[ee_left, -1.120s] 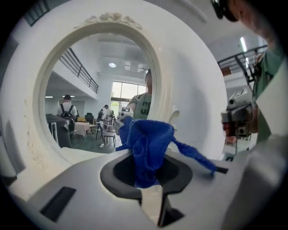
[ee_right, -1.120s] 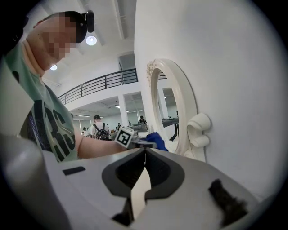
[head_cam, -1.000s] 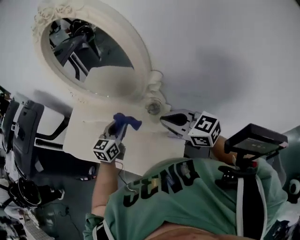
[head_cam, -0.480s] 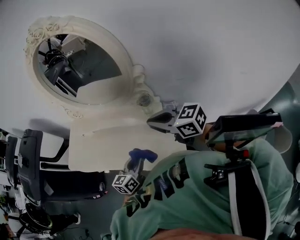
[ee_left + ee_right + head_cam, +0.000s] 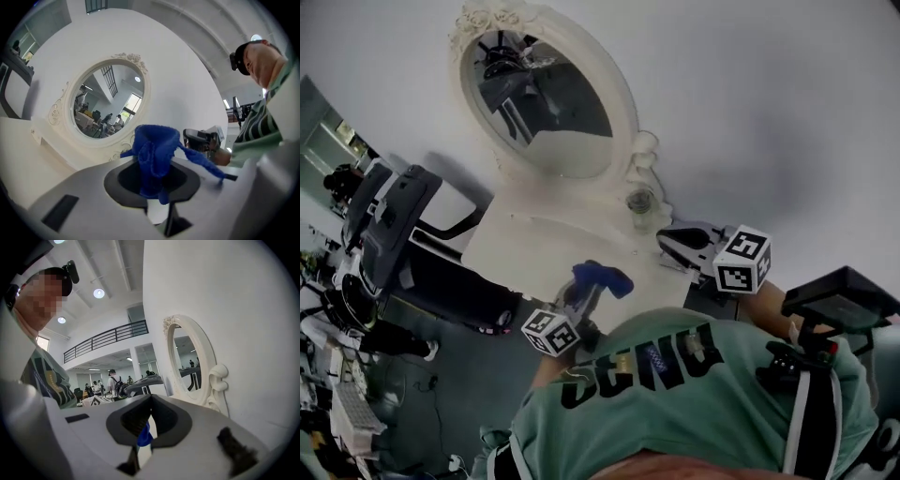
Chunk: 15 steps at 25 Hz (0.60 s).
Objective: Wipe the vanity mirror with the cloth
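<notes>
Vanity (image 5: 521,251) — cloth (image 5: 603,277) in L gripper (image 5: 584,294)

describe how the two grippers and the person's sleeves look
Both the left gripper and right gripper have pale grey bodies and dark-lined jaws, and each carries a white cube printed with black square markers. The person wears a short-sleeved green T-shirt with dark lettering.

Blue cloth held near the mirror

The left gripper (image 5: 153,180) has its two jaws squeezed on a bunched-up, fuzzy blue cloth (image 5: 154,150). One strip of it trails off to the right. Behind it an oval mirror in a white, curly carved frame (image 5: 104,107) stands against a plain white wall (image 5: 187,79). The right gripper (image 5: 188,137) pokes in from the right.
</notes>
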Motion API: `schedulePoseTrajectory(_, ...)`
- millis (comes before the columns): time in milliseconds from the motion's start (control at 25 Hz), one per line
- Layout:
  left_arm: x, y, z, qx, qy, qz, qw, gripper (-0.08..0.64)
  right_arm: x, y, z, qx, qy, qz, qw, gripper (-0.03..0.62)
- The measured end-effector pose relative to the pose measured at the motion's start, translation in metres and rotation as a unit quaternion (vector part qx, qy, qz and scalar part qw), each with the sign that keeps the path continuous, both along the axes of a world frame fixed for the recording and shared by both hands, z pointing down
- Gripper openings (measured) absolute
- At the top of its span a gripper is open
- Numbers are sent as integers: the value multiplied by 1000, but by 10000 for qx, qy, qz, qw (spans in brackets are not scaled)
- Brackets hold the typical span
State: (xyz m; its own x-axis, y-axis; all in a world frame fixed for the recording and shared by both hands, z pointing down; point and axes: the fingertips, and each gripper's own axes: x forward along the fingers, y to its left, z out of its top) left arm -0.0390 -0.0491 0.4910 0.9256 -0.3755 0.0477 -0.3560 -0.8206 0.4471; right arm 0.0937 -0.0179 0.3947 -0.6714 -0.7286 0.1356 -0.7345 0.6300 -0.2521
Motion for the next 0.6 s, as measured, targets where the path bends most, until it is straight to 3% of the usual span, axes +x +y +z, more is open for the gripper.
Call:
schedulePoseTrajectory(200, 20, 1, -15, 156, -43, -352, 9993, 81, 24, 16, 16, -42, -52, -263, 9996, 12)
schedulePoseTrajectory(360, 3, -40, -34, 451, -295, -1096, 9925, 81, 36, 17, 17, 98, -223, -429, 9988, 12)
schedulePoseTrajectory(480, -22, -100, -70, 1064, -738, -1814, 9748, 81, 44, 15, 9, 290, -170, -427, 9985, 12)
schedulePoseTrajectory(600, -38, -177, -127, 1844, -1222, -2361, 9462, 81, 49, 9, 4, 424, -171, -283, 9986, 12)
